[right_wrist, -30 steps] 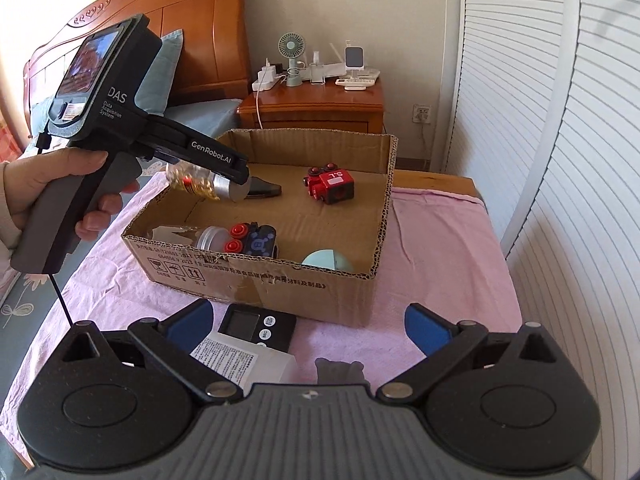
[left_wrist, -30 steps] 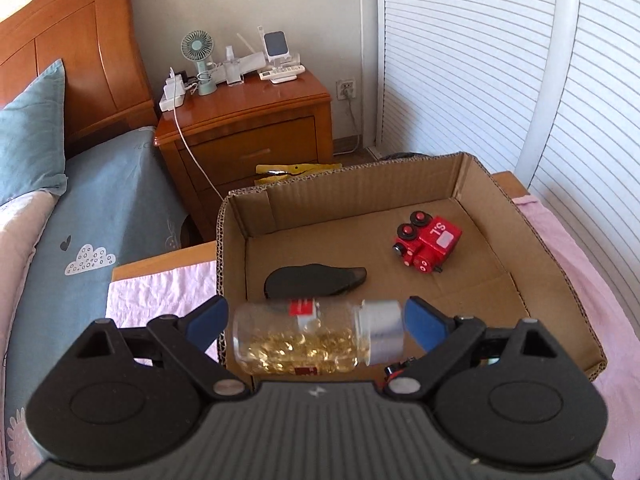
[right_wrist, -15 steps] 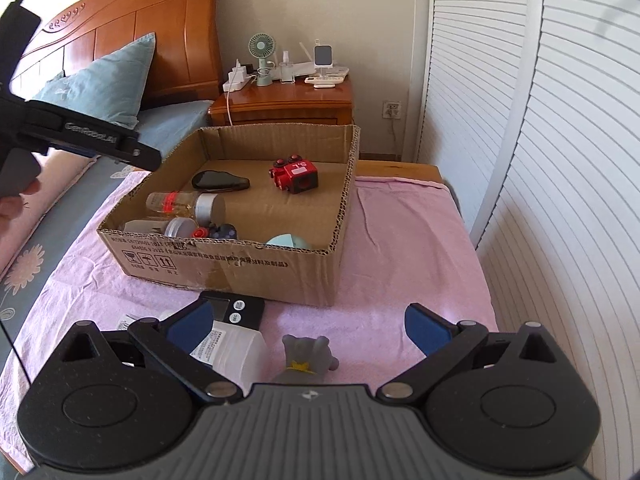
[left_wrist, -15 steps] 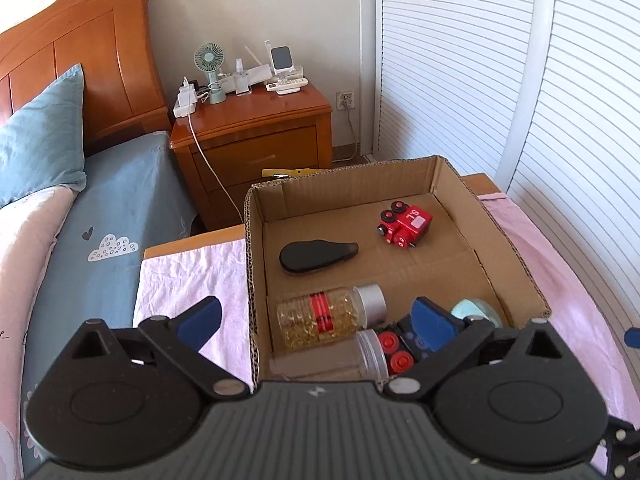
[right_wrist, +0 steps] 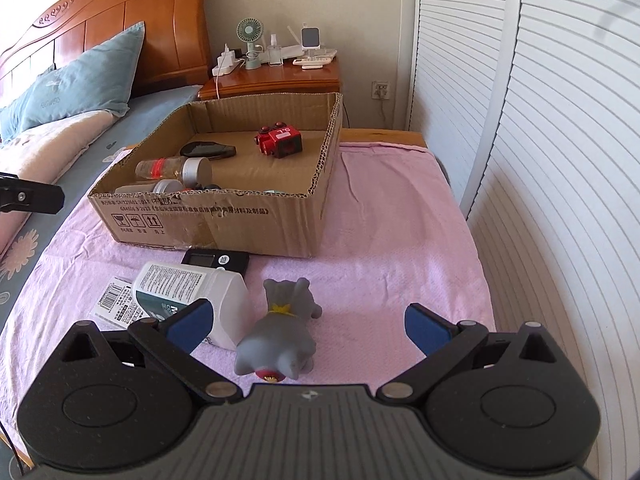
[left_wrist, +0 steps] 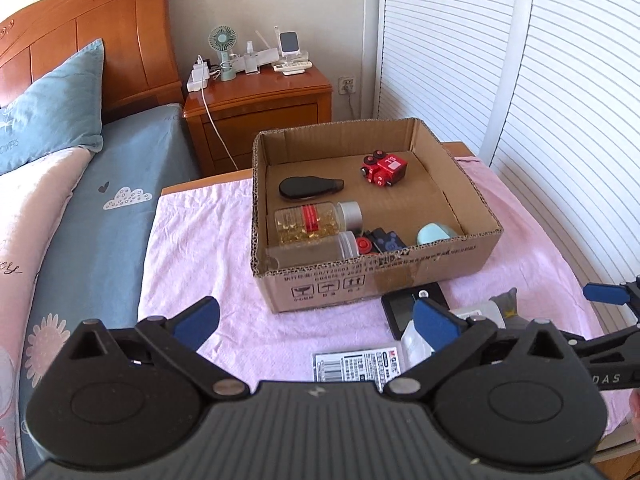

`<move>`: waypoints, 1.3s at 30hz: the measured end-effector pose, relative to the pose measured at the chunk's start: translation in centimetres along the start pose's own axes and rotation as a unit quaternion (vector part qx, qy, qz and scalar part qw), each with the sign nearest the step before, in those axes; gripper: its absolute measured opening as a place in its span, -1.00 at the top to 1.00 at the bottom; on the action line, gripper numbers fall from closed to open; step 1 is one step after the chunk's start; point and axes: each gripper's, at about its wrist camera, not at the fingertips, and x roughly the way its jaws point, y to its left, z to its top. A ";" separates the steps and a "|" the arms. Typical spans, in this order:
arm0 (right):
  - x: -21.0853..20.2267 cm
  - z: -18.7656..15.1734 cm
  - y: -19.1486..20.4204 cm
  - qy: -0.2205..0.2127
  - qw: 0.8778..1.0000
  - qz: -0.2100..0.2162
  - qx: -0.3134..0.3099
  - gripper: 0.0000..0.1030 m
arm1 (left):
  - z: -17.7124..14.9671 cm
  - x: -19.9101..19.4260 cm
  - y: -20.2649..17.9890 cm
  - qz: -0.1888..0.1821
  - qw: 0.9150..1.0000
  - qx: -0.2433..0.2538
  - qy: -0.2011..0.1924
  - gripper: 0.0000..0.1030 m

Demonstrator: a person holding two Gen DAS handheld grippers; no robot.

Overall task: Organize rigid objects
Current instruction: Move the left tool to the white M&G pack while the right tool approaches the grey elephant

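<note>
Hanging over the grey figurine (right_wrist: 280,332) with wide-spread, empty jaws, the right gripper (right_wrist: 306,324) could knock the white bottle (right_wrist: 192,292) touching its left side. The left gripper (left_wrist: 316,322), jaws just opened and holding nothing, sits near. Farther off, the capsule bottle (left_wrist: 316,222) lies inside the cardboard box (left_wrist: 400,272), where it may roll into the clear jar (left_wrist: 316,250).

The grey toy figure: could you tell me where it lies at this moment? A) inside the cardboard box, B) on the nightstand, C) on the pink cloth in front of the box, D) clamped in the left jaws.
C: the grey toy lies on the pink cloth in front of the box, beside the white bottle, with nothing gripping it.
</note>
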 end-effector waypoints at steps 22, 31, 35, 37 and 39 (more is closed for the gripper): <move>2.0 -4.2 -1.5 0.030 0.999 0.001 -0.040 -1.00 | -10.7 5.1 -3.2 -0.007 0.998 -0.065 0.011 -0.99; 3.6 -5.9 -0.3 0.048 0.992 -0.015 -0.112 -1.00 | -12.0 7.7 -4.5 0.007 0.998 -0.051 0.023 -0.99; 4.0 -5.6 -0.5 0.050 0.992 0.000 -0.113 -1.00 | -12.0 8.0 -4.4 0.009 0.998 -0.055 0.010 -0.99; 4.3 -5.5 -0.8 0.050 0.993 0.010 -0.104 -1.00 | -11.7 8.2 -4.3 0.009 0.998 -0.056 0.006 -0.99; 4.4 -5.5 -1.1 0.049 0.994 0.023 -0.094 -1.00 | -11.4 8.5 -4.1 0.012 0.998 -0.059 0.003 -0.99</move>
